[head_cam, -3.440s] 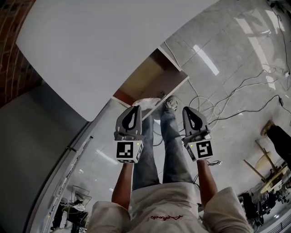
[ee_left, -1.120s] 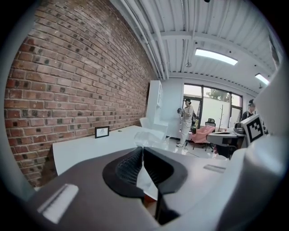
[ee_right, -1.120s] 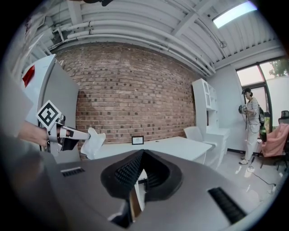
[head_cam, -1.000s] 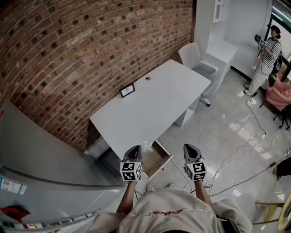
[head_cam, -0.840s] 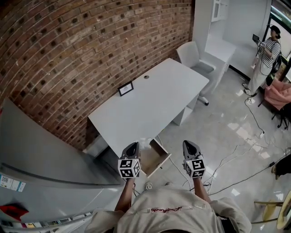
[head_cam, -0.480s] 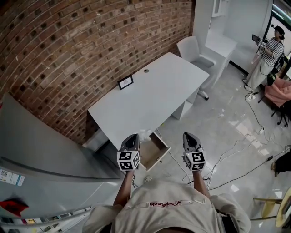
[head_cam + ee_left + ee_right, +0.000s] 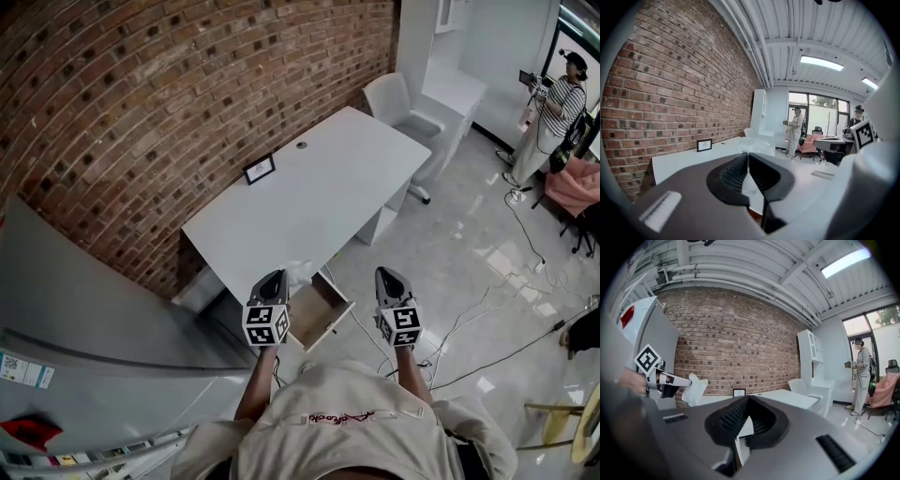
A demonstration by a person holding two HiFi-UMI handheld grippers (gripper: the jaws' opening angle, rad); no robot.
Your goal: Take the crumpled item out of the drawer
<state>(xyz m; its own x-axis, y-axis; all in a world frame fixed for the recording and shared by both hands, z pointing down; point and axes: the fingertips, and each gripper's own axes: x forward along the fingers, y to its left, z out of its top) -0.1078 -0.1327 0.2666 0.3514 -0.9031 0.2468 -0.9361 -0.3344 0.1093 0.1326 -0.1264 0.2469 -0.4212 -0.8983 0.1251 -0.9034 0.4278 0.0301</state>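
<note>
The crumpled item [image 7: 300, 271] is pinched at the tip of the left gripper [image 7: 275, 277], whose ribbed black jaws are pressed together on it. It is seen as a pale, thin, wrinkled wad, soft-edged and faintly see-through. It is held in the air, out of the drawer [image 7: 320, 310], which is pulled open just below it: a shallow box with a brown wooden inside and a white front. The right gripper [image 7: 386, 274] is held alongside, well apart, its jaws closed tip to tip with nothing caught between them. Behind, a smooth white desk [image 7: 309, 202] is set against a rough brick wall [image 7: 141, 103], and a small dark picture frame [image 7: 260, 169] is stood on it. A white chair [image 7: 401, 101] is parked at the far end. Cables [image 7: 528, 242] are strewn over the glossy floor [image 7: 450, 253], and a person [image 7: 553, 103] in a striped top is seen far right.
</note>
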